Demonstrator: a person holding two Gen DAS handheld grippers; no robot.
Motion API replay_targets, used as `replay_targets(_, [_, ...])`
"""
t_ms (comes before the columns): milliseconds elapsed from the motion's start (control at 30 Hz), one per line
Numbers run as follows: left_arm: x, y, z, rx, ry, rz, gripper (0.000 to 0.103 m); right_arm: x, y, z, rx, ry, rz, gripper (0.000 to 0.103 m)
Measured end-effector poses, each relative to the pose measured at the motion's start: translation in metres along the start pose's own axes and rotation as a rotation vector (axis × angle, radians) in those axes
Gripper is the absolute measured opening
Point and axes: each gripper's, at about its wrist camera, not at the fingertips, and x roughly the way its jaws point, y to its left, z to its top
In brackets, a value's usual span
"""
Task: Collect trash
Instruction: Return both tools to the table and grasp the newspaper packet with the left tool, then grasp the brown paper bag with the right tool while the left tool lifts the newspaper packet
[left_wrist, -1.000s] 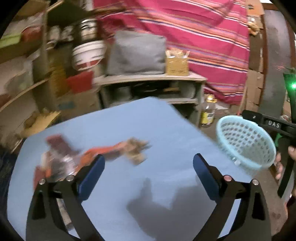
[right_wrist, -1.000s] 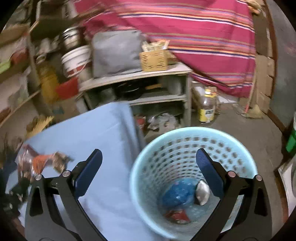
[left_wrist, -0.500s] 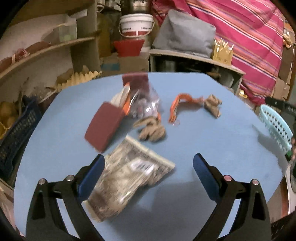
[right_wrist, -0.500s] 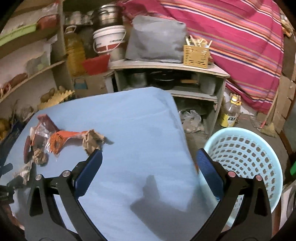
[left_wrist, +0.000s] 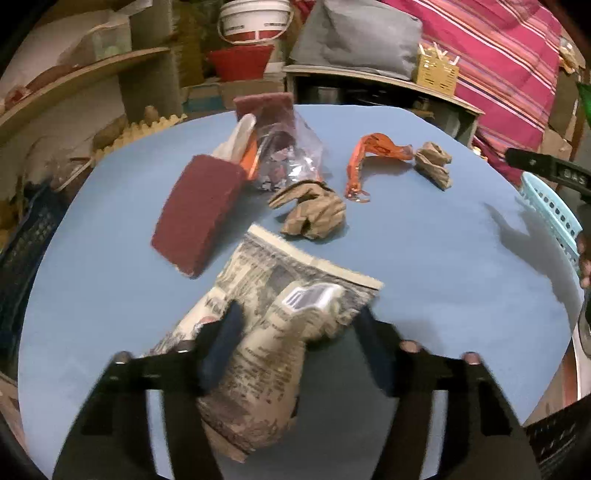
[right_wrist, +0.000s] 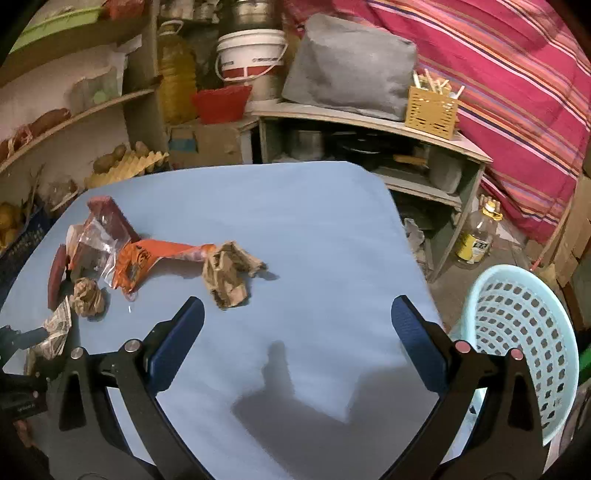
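Trash lies on a blue table (left_wrist: 436, 258): a crumpled newspaper (left_wrist: 266, 332), a brown paper ball (left_wrist: 314, 212), an orange wrapper (left_wrist: 373, 151), a second brown paper wad (left_wrist: 434, 164) and a clear plastic bag (left_wrist: 288, 155). My left gripper (left_wrist: 299, 339) is open with its fingers on either side of the newspaper, which bulges between them. My right gripper (right_wrist: 295, 343) is open and empty over the bare table, near the brown wad (right_wrist: 227, 275) and orange wrapper (right_wrist: 147, 258). A light blue trash basket (right_wrist: 517, 332) stands off the table's right edge.
Two maroon pads (left_wrist: 201, 212) lie left of the trash. Shelves with a white bucket (right_wrist: 251, 55), a grey bag (right_wrist: 347, 66) and a yellow box (right_wrist: 432, 107) stand behind the table. A bottle (right_wrist: 476, 240) stands on the floor.
My left gripper swung from the basket side to the trash pile, came down over the newspaper and narrowed around it. My right gripper moved from above the basket to over the table.
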Motion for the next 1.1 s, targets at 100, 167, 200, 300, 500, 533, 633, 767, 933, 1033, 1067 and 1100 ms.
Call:
replay_targets(100, [0.0,-0.001,0.003,0.006,0.004,-0.02,0.034,0.008,0.008,0.001,-0.02,0.015,-0.001,0.099])
replay_targets(167, [-0.001,0.002,0.009,-0.011,0.011,-0.037,0.018,0.014,0.012,0.001,-0.028,0.027,-0.003,0.099])
replay_targets(200, [-0.003,0.004,0.012,-0.025,0.01,-0.041,0.017,0.018,0.014,0.001,-0.03,0.033,-0.001,0.099])
replay_targets(300, [-0.015,0.004,0.024,-0.037,-0.024,-0.031,0.016,0.028,0.019,0.003,-0.037,0.044,-0.002,0.099])
replay_targets(500, [-0.041,-0.005,0.06,-0.042,-0.125,0.002,0.015,0.056,0.034,0.009,-0.032,0.094,0.009,0.099])
replay_targets(533, [-0.044,-0.007,0.065,-0.042,-0.141,0.008,0.015,0.061,0.038,0.01,-0.031,0.103,0.01,0.099])
replay_targets(633, [-0.047,-0.009,0.083,-0.051,-0.187,0.029,0.015,0.074,0.049,0.012,-0.039,0.119,0.004,0.099])
replay_targets(767, [-0.036,0.002,0.101,-0.106,-0.194,0.034,0.014,0.088,0.061,0.017,-0.077,0.133,-0.029,0.099])
replay_targets(933, [-0.019,0.014,0.109,-0.152,-0.195,0.072,0.014,0.106,0.061,0.021,-0.098,0.157,-0.045,0.098])
replay_targets(1033, [-0.011,0.019,0.11,-0.182,-0.173,0.069,0.014,0.108,0.056,0.024,-0.092,0.156,-0.033,0.091])
replay_targets(1067, [-0.009,0.019,0.11,-0.185,-0.168,0.069,0.014,0.108,0.053,0.024,-0.079,0.159,-0.018,0.081])
replay_targets(1100, [-0.007,0.017,0.11,-0.18,-0.164,0.072,0.014,0.109,0.05,0.024,-0.064,0.17,0.005,0.07])
